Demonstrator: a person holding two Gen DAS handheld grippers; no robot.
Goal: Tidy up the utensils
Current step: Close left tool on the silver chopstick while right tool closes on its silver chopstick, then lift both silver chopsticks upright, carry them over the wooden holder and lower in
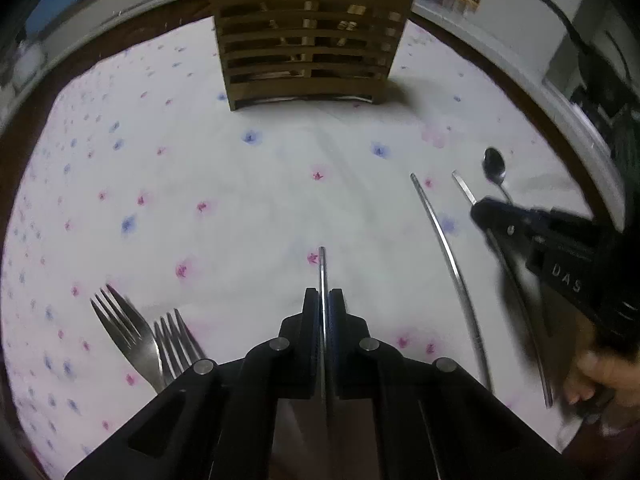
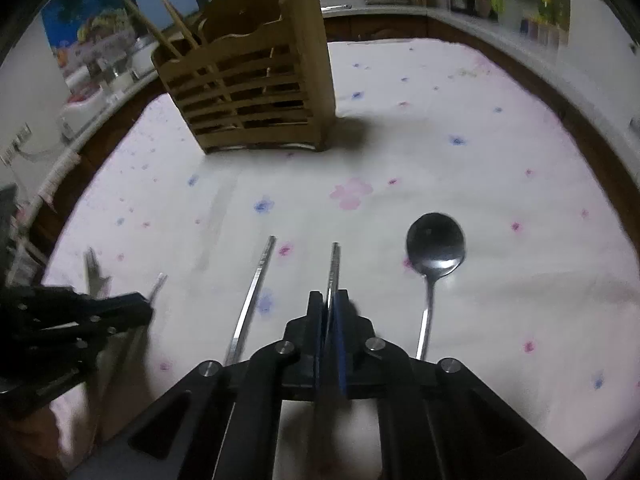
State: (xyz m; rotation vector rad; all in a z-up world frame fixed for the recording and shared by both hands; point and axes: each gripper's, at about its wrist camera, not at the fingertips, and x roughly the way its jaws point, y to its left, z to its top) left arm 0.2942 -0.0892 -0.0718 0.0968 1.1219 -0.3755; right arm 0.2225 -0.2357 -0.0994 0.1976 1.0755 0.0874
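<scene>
Your left gripper (image 1: pixel 323 300) is clamped on a thin metal handle (image 1: pixel 321 264). It runs straight down the gap between the 2 fingers and its tip sticks out a bit past the fingertips, over the cloth (image 1: pixel 240 184). Can't tell which utensil, the business end is hidden behind the gripper.

Your right gripper (image 2: pixel 330 300) is the same story: fingers pinched on a 2nd metal handle (image 2: pixel 334 264), tip poking fwd past the fingertips, slightly tilted.

Around your right gripper: a spoon (image 2: pixel 435 244) lies flat just right of the fingers, bowl fwd, not touching them. A long metal handle (image 2: pixel 256 288) lies just left, roughly parallel.

Left view: 2 forks (image 1: pixel 140 332) lie side by side near-left of your gripper, tines fwd, lower ends hidden under the gripper body.

The wooden slatted holder (image 1: pixel 308 40) stands upright at the far side of the cloth, dead ahead of your left gripper and ahead-left of your right one, well apart from both. Wooden sticks are standing in it already
</scene>
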